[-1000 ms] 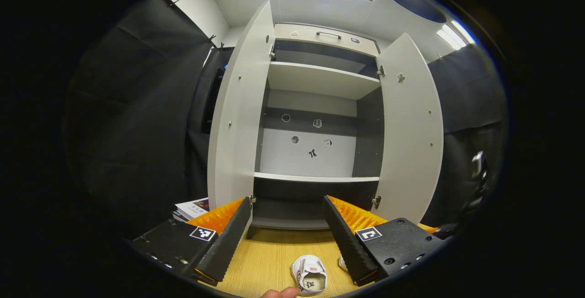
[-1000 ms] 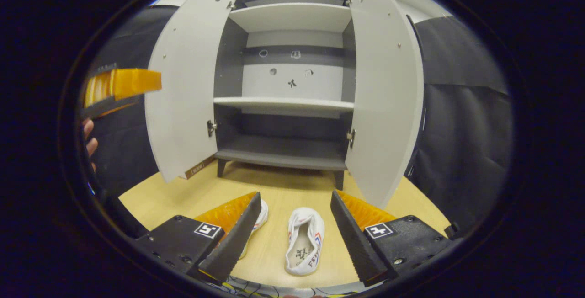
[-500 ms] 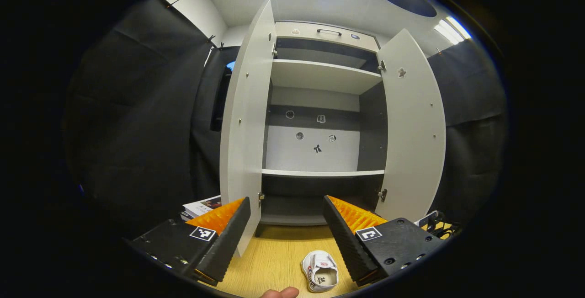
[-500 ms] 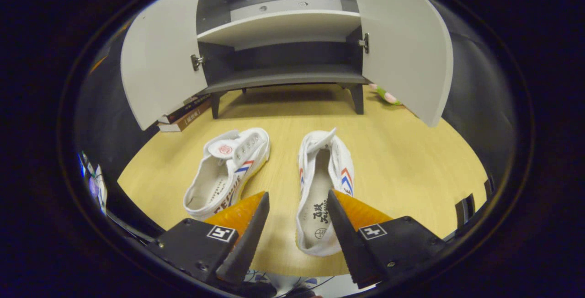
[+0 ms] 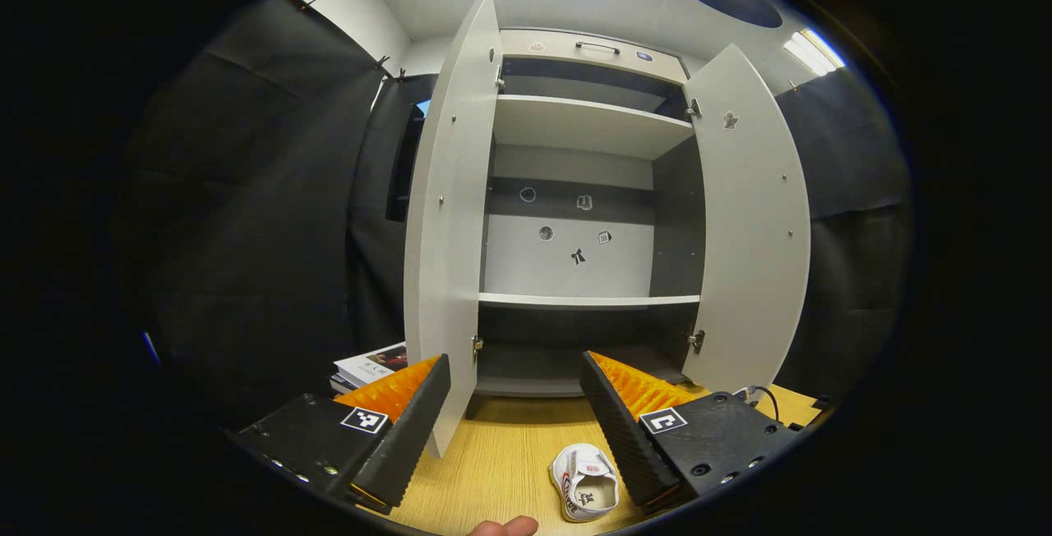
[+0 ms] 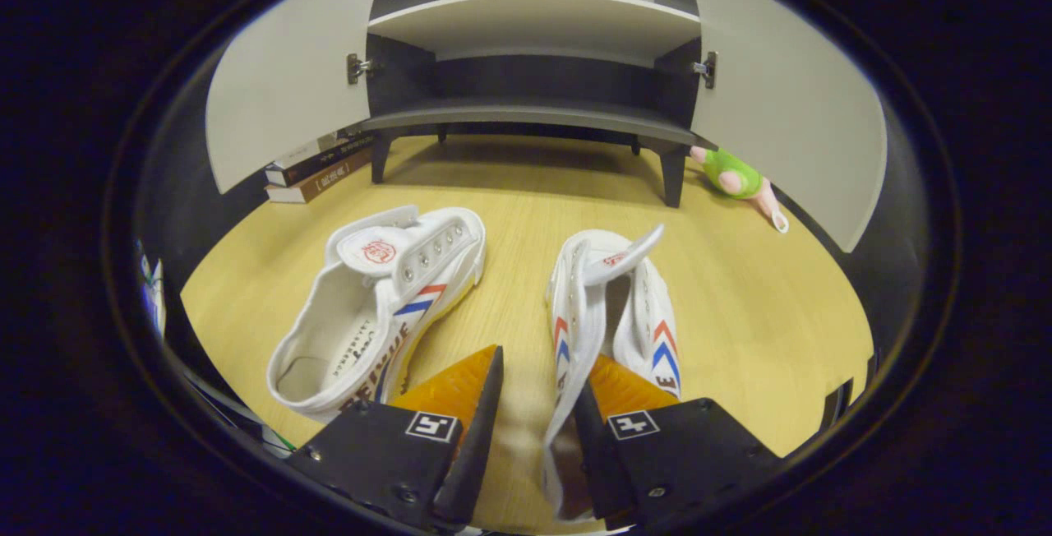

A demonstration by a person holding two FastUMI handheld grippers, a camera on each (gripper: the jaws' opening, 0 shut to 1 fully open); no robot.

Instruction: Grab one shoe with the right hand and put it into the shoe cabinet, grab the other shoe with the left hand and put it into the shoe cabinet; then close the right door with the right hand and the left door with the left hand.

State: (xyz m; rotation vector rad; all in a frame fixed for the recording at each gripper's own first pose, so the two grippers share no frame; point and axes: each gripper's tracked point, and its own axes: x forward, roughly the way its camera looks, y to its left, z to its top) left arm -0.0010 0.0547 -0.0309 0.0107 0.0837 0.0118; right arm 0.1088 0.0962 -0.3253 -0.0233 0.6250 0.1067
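Two white shoes with red and blue chevrons lie on the wooden surface in the right gripper view: the right shoe [image 6: 616, 306] and the left shoe [image 6: 382, 298]. My right gripper [image 6: 538, 371] is low over the right shoe's heel, open but narrowed. One finger sits inside the shoe and the other outside its left wall, with a gap still showing. The shoe cabinet [image 6: 526, 113] stands behind with both doors open. In the left gripper view my left gripper [image 5: 514, 359] hangs open and empty, facing the cabinet [image 5: 575, 302], with one shoe [image 5: 585, 482] below it.
The left door [image 5: 448, 215] and right door [image 5: 748, 215] swing wide towards me. Stacked books [image 6: 316, 174] lie by the cabinet's left leg and a green plush toy [image 6: 735, 178] by its right leg. A thumb [image 5: 503, 526] shows at the bottom edge.
My right gripper dropped from facing the cabinet down to the right shoe, and its jaws narrowed around the shoe's left wall. The left gripper drifted slightly left and stayed open.
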